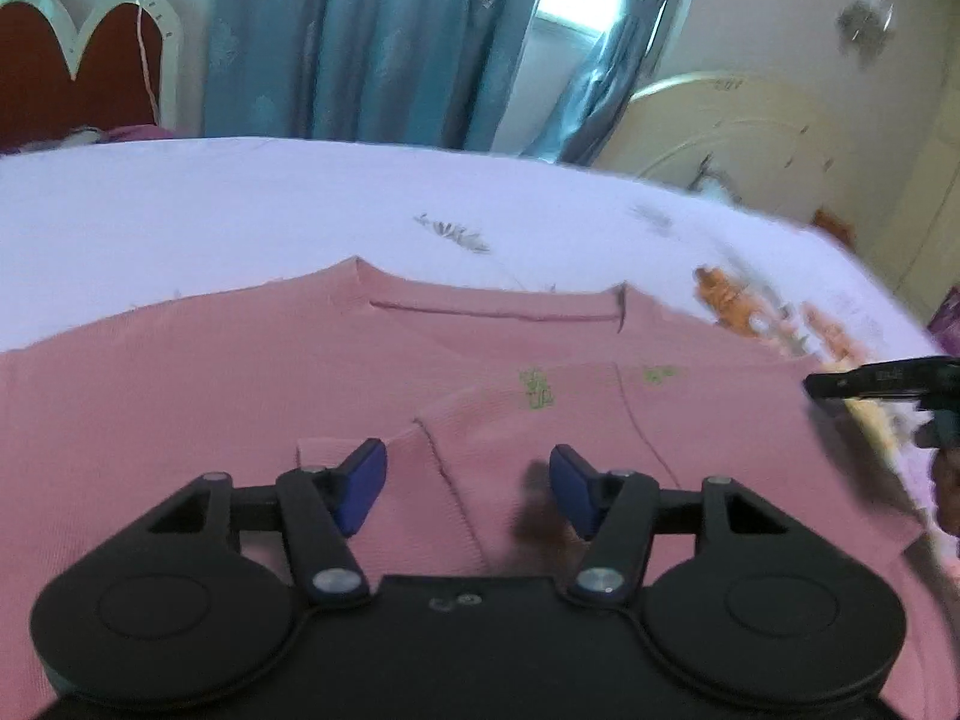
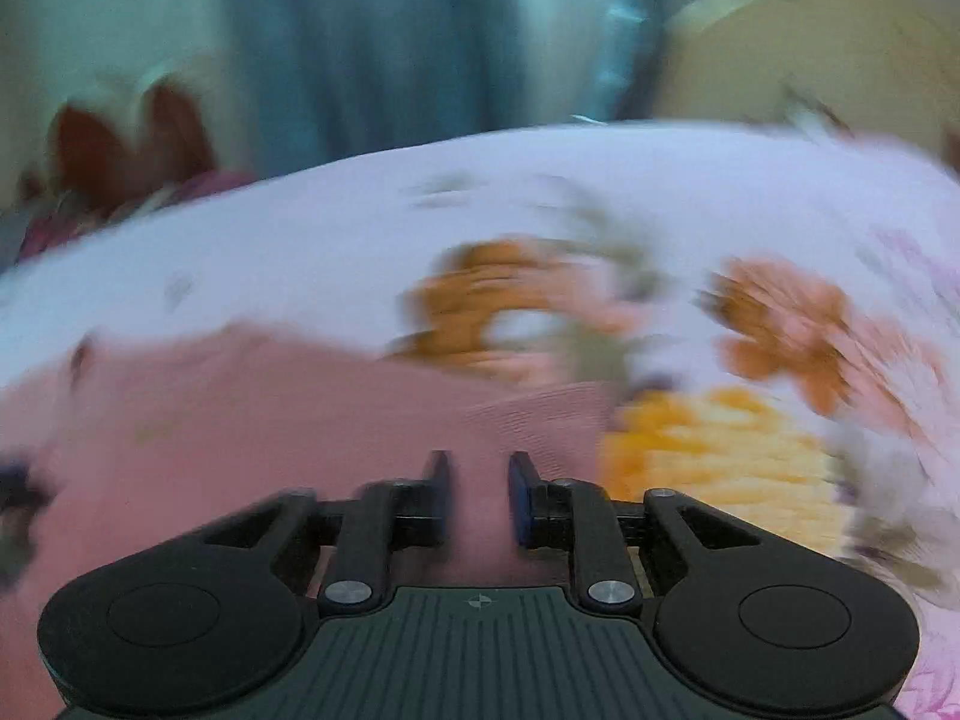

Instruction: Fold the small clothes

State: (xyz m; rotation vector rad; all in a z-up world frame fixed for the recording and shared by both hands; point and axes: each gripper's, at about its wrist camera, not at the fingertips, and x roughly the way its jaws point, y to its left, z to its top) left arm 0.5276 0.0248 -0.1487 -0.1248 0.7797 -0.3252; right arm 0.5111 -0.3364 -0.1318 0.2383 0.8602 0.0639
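Observation:
A pink shirt (image 1: 240, 372) lies flat on the bed, neckline (image 1: 492, 312) away from me and a small green print (image 1: 537, 390) on the chest. One sleeve (image 1: 360, 456) is folded across the front. My left gripper (image 1: 468, 480) hovers open just above that folded sleeve, nothing between its blue pads. A black finger (image 1: 852, 384) of my right gripper shows at the shirt's right edge. In the blurred right wrist view the right gripper (image 2: 480, 480) is over the shirt (image 2: 240, 420) near its ribbed edge (image 2: 540, 414), jaws close together with a narrow gap and pink fabric showing in it.
The bed sheet (image 1: 300, 210) is white with orange and yellow flowers (image 2: 720, 456) to the right of the shirt. Behind the bed are blue curtains (image 1: 372, 36), a red and white headboard (image 1: 78, 54) at the left and a cream cabinet (image 1: 750, 138) at the right.

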